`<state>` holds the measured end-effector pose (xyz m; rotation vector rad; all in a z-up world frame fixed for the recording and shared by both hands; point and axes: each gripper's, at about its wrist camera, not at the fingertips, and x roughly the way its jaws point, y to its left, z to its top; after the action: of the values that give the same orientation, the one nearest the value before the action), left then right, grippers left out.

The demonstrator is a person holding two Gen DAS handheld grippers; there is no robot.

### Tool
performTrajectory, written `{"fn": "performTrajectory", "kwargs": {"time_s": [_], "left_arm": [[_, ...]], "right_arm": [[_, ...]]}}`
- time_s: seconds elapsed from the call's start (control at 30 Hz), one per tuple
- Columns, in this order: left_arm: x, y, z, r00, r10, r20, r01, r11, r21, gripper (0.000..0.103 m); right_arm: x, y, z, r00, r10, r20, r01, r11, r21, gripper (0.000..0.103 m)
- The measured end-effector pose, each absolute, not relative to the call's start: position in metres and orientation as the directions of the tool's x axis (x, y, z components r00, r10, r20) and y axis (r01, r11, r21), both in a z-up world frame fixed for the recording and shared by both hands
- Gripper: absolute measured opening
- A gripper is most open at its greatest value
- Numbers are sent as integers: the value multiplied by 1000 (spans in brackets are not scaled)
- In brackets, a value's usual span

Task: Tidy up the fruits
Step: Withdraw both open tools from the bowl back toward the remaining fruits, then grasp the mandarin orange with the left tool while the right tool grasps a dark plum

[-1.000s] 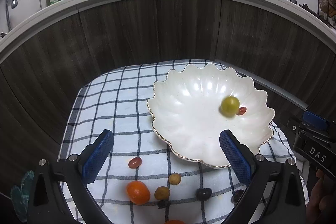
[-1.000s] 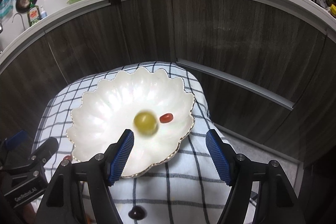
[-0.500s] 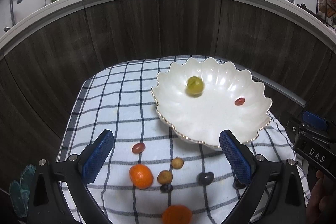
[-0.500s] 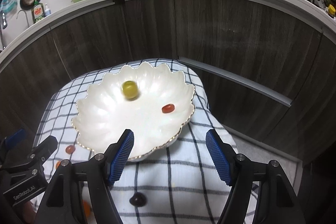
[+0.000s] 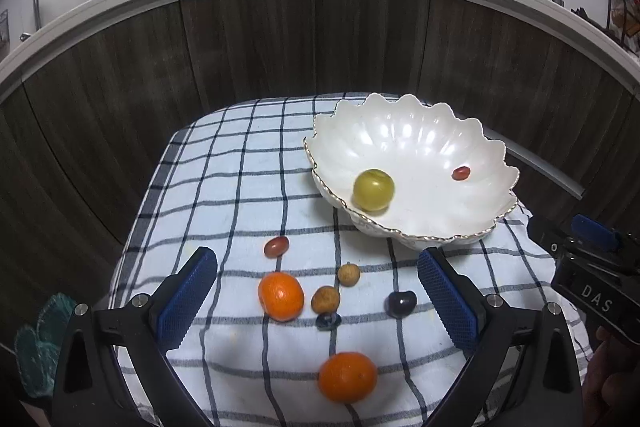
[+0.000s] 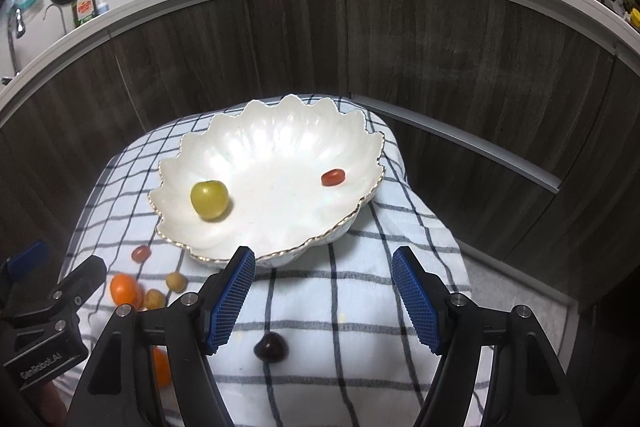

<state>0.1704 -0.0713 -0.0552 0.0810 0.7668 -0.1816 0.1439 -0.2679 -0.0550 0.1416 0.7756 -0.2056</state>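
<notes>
Checked cloth point(image 5: 240, 187), green fruit point(image 5: 373, 189) in scalloped bowl point(image 5: 420, 131) beyond both spread, empty hand-held grippers point(image 5: 318, 301) point(image 6: 324, 297)

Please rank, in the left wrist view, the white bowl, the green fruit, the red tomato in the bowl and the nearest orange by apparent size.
1. White bowl.
2. Nearest orange, though nearness to the camera enlarges it.
3. Green fruit.
4. Red tomato.

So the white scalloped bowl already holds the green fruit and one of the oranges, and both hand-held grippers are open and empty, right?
Not quite. Beside the green fruit, the white scalloped bowl holds a small red fruit, not an orange; both oranges lie on the cloth, as the left wrist view shows. The rest stands.
</notes>
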Motion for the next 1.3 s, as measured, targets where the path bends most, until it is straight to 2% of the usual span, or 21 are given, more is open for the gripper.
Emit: {"fn": "performTrajectory", "kwargs": {"time_s": [0.73,1.3], "left_arm": [[133,-64,-85,702,-143,-697,219,975,20,99],[121,-70,-111,687,-146,-712,255,966,49,97]], "right_arm": [[123,-248,-71,729,-89,-679,138,990,18,72],[116,-247,-97,710,-72,-701,112,994,11,72]]}}
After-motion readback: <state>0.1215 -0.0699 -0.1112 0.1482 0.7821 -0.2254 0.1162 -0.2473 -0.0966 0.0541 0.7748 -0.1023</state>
